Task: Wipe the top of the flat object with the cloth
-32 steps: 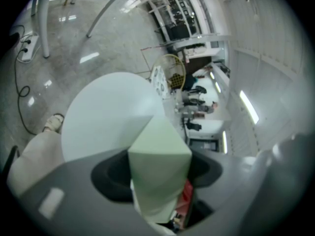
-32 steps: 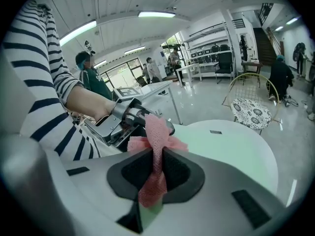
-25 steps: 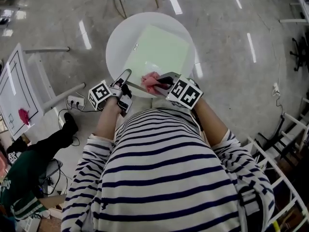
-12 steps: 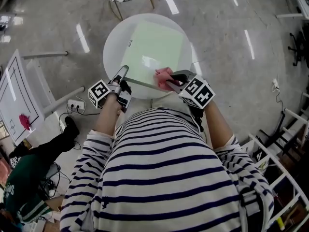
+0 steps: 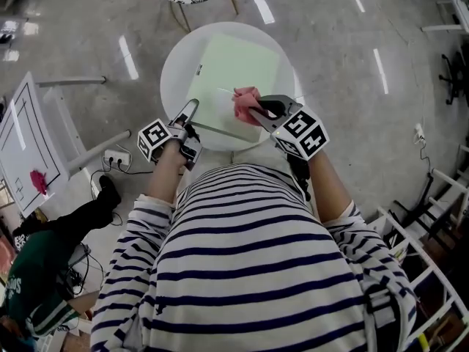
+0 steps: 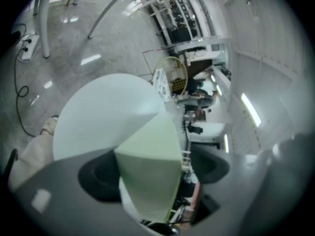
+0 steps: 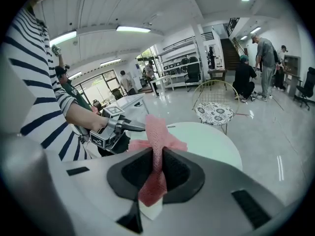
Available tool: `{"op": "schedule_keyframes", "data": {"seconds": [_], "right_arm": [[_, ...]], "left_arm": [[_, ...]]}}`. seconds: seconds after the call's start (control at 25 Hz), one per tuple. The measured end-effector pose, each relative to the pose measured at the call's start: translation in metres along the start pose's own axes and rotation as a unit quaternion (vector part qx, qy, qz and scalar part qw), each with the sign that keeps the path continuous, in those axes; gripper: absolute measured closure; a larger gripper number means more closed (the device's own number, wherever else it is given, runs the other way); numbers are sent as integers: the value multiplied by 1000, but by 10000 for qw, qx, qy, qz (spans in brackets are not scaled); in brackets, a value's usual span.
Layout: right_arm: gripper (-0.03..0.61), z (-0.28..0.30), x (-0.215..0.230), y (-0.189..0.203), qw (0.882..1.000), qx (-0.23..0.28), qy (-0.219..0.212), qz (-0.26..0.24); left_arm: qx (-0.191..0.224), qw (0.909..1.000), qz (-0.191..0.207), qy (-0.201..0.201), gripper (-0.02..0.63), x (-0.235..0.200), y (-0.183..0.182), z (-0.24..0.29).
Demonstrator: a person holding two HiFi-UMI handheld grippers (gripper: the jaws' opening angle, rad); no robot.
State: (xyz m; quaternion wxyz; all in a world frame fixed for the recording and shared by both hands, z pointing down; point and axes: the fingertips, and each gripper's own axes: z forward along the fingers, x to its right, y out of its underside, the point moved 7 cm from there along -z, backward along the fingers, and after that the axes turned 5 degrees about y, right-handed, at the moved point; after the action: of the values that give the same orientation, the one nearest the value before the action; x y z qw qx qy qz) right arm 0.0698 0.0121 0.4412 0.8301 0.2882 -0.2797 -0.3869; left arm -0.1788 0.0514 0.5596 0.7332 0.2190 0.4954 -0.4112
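My right tool (image 5: 258,111) is clamped on the pink cloth (image 5: 245,102) resting on the green board (image 5: 233,63), whose near corner sits loose between the just-opened jaws of my left tool (image 5: 191,119).

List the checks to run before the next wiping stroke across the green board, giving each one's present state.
1. Grip of the right gripper on the cloth: ok, jaws shut on it.
2. The cloth over the green board: ok.
3. The cloth pressed onto the board: cannot tell.
4. Hold of the left gripper on the board: not ok; its jaws have just been opening, with the board's corner between them, not pinched.
5. The board resting on the white table: ok.
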Motion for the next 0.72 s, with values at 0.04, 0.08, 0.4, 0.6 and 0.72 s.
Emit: {"op": "schedule_keyframes", "data": {"seconds": [0.04, 0.08, 0.4, 0.6, 0.72], "right_arm": [[529, 1, -1, -2, 10000, 19, 1, -27], [531, 1, -2, -5, 10000, 35, -1, -54], [529, 6, -9, -17, 9997, 147, -27, -171], [529, 7, -12, -20, 9996, 187, -51, -215], [529, 8, -13, -23, 9994, 213, -55, -252]], "left_arm": [[-55, 10000, 25, -66, 187, 0, 0, -1], [-114, 9998, 89, -148, 171, 0, 1, -2], [-1150, 9569, 2364, -1231, 117, 7, 10, -5], [-1641, 9107, 3439, -1592, 103, 11, 15, -3], [-1973, 8777, 3916, -1932, 103, 10, 17, -5]]}}
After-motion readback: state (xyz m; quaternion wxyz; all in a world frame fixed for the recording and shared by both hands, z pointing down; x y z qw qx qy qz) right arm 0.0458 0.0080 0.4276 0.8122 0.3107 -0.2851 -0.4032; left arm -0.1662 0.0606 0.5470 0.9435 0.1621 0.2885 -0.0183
